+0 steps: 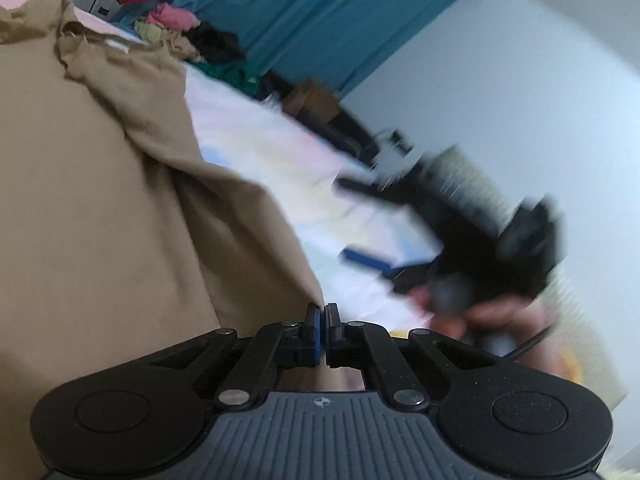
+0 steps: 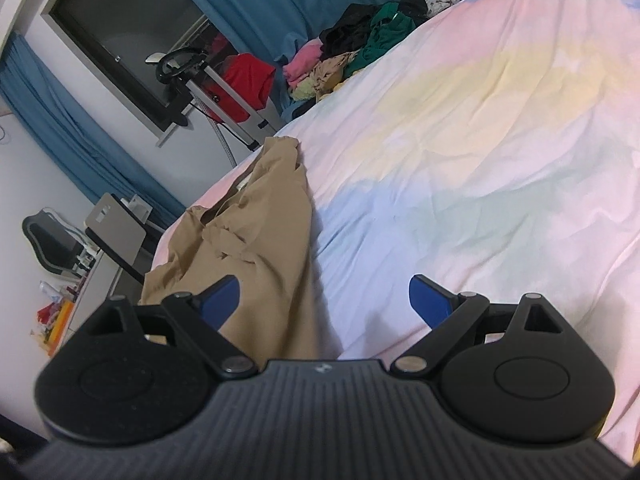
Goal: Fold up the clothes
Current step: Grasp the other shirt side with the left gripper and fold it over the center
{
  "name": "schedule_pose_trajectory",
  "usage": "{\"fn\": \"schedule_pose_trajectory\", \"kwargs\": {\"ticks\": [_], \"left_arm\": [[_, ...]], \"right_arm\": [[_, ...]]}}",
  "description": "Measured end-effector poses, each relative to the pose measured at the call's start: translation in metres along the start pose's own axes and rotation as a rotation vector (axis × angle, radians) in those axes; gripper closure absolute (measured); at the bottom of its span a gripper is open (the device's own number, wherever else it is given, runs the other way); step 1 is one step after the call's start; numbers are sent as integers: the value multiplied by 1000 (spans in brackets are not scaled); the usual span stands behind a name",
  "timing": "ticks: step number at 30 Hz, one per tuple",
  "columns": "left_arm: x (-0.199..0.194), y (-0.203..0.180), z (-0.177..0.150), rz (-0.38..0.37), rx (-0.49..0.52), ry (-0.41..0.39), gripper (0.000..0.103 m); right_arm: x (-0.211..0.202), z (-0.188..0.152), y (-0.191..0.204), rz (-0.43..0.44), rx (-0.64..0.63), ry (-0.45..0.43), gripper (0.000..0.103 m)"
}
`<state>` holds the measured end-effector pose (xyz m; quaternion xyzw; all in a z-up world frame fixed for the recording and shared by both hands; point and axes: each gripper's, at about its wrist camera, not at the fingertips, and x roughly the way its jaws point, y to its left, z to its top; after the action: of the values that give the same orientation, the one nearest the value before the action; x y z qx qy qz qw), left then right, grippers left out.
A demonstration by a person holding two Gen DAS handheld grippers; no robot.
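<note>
Clamped in the left gripper (image 1: 322, 312) is a corner of the tan garment (image 1: 112, 184), its jaws together on the hem. From that corner the garment spreads up and to the left across the pastel bed (image 2: 460, 128); in the right wrist view it lies as a long crumpled strip whose long axis runs away from the camera toward the bed's far left edge, part of it at the bed's side edge. The right gripper (image 2: 324, 300) hangs over the garment's near end with its jaws wide apart and holding nothing, the left blue pad above the fabric and the right one above bare sheet. So the left hand already has cloth, while the right is nearer the strip's free near end. To the garment's right the bed lies broad and bare, giving room to spread or fold. A clothes pile (image 2: 360, 48) sits at the far edge, well apart from the garment.
</note>
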<state>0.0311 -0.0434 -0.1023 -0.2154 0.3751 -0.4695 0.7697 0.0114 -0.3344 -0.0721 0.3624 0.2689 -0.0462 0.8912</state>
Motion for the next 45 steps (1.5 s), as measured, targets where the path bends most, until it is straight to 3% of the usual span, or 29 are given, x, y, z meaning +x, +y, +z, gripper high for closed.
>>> {"fn": "schedule_pose_trajectory", "kwargs": {"ticks": [2, 5, 10, 14, 18, 20, 28, 32, 36, 37, 39, 40, 41, 45], "left_arm": [[-16, 6, 6, -23, -84, -1, 101], [-36, 26, 4, 15, -227, 15, 101], [-48, 48, -6, 280, -270, 82, 101], [-34, 53, -9, 431, -227, 155, 100], [-33, 45, -5, 418, -194, 149, 76], [-29, 35, -7, 416, -146, 150, 71], [-13, -5, -15, 407, 46, 155, 70], [-5, -16, -24, 443, 143, 175, 59], [2, -18, -38, 518, 241, 211, 62], [4, -19, -41, 537, 266, 220, 67], [8, -20, -48, 574, 315, 238, 91], [10, -21, -52, 591, 338, 246, 93], [9, -21, -52, 587, 329, 237, 97], [-8, -20, -44, 525, 245, 183, 98]], "right_arm": [[-1, -2, -1, -3, -3, 4, 10], [3, -3, -1, -7, -1, 24, 10], [10, -8, 3, -5, -17, 61, 10], [15, -14, 9, -8, -52, 86, 10], [19, -18, 11, -16, -65, 104, 10], [19, -18, 12, -20, -71, 104, 10], [22, -21, 17, -27, -95, 112, 10], [23, -23, 19, -36, -106, 115, 10], [25, -25, 22, -54, -121, 116, 10], [26, -25, 22, -57, -122, 115, 10], [27, -25, 20, -67, -119, 115, 10], [27, -25, 19, -73, -115, 115, 10], [27, -25, 17, -78, -112, 115, 10], [26, -24, 13, -95, -90, 106, 10]]}}
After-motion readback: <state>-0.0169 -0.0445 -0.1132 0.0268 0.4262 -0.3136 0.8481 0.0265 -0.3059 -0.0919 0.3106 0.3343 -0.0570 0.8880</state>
